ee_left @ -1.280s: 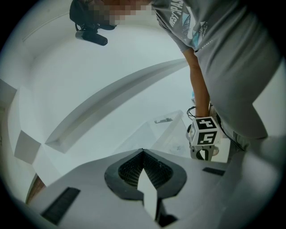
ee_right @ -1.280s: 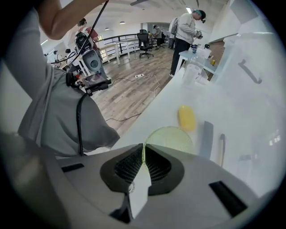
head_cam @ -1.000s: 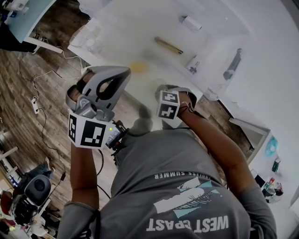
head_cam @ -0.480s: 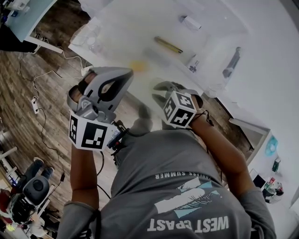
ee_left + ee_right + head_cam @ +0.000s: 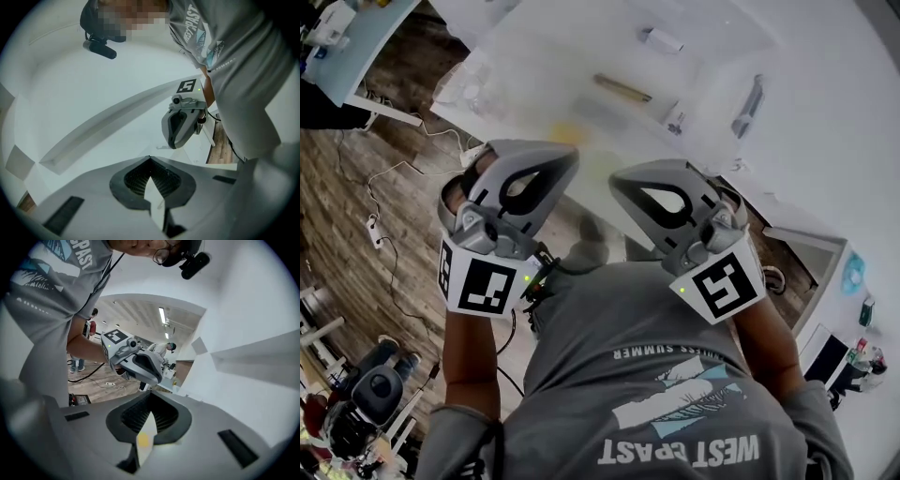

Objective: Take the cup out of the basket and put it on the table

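Note:
No cup or basket can be made out in any view. Both grippers are held up in front of the person's chest, above the near edge of the white table point(image 5: 609, 37). My left gripper point(image 5: 569, 156) is shut with nothing in it; its jaws meet in the left gripper view point(image 5: 150, 159). My right gripper point(image 5: 619, 180) is shut and empty as well, jaws pressed together in the right gripper view point(image 5: 151, 393). Each one shows in the other's camera: the right gripper point(image 5: 183, 124) and the left gripper point(image 5: 138, 363).
On the table lie a yellowish patch point(image 5: 565, 131), a brownish stick point(image 5: 622, 88), a small white box point(image 5: 661, 40), a dark tool point(image 5: 747, 105) and clear plastic items point(image 5: 473, 84). Wooden floor with cables point(image 5: 375, 216) lies to the left.
My right gripper has turned over and come up beside the left, its marker cube now lower right. The left gripper has barely moved.

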Demonstrator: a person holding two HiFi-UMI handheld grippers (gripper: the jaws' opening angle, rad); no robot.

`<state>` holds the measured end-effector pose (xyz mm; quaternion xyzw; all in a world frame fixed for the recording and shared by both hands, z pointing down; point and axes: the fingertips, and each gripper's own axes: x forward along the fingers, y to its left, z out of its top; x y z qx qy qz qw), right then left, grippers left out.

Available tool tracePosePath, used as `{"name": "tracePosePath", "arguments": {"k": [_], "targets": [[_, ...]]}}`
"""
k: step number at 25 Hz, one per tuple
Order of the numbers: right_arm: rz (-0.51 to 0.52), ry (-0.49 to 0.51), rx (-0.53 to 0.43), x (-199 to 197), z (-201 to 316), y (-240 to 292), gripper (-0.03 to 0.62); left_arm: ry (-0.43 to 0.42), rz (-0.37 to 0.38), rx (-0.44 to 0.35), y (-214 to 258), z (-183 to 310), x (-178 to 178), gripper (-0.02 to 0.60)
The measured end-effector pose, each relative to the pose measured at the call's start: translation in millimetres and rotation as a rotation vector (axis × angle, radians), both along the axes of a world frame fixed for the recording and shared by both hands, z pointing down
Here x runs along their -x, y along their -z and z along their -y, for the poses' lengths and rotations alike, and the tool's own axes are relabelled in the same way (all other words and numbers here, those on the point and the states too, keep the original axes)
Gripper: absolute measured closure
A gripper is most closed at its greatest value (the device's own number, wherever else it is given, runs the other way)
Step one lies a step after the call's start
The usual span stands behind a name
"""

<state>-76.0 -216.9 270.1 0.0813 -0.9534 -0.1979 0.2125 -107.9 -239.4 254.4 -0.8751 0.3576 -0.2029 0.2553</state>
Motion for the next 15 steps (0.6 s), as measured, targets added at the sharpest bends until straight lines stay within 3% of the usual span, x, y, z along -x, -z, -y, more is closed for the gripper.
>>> {"name": "tracePosePath", "arguments": {"k": [15], "targets": [[0.035, -0.139, -0.045, -61, -31, 35, 0.583, -0.068, 0.021, -0.047, 16, -36, -51, 0.574]]}}
